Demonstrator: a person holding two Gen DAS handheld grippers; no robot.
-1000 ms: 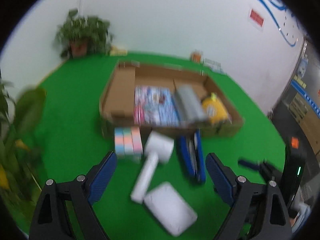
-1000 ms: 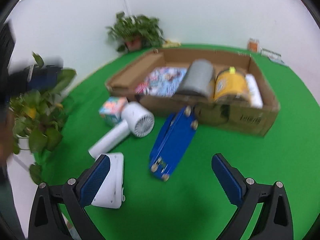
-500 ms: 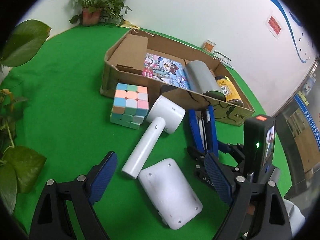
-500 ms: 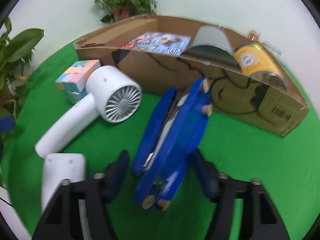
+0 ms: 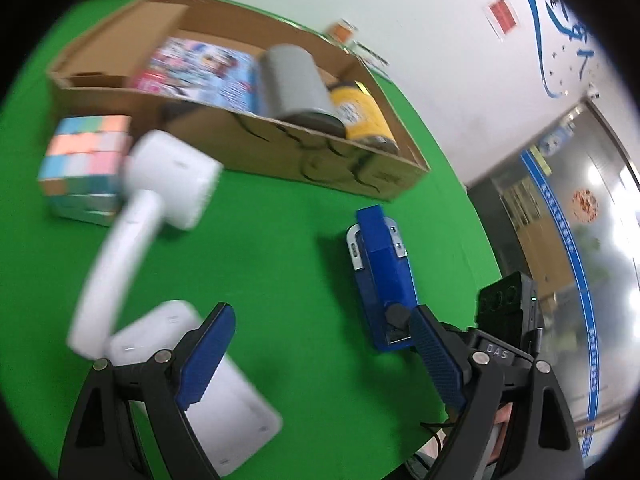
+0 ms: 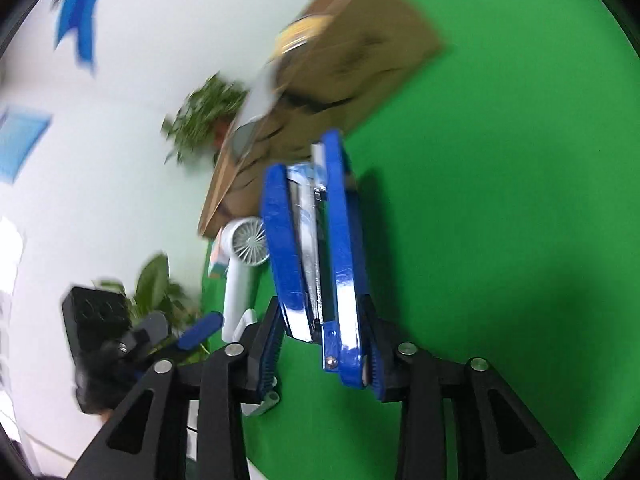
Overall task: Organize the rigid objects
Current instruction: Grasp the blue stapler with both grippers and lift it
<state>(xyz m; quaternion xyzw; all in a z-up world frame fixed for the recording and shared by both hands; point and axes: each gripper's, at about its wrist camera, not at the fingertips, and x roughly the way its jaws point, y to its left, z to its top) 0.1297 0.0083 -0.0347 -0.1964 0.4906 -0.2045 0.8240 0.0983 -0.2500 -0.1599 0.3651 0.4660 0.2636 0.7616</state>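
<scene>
Right gripper [image 6: 320, 356] fingers pinch the blue stapler [image 6: 316, 248] at its hinge end; left gripper [image 5: 320, 356] fingers spread, holding nothing.

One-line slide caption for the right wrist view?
Right gripper shut on blue stapler, tilted toward the cardboard box.

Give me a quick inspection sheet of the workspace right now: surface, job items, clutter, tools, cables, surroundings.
Surface: green mat, flat.
Job's things: blue stapler clamped in the right tool; white hair dryer, pastel cube and white flat device lie outside the cardboard box, which holds a magazine, grey cylinder and yellow can.
Clutter: nothing seen.
Grippers: left tool open, holding nothing.
Cables: nothing seen.
Surroundings: white wall, potted plant.
</scene>
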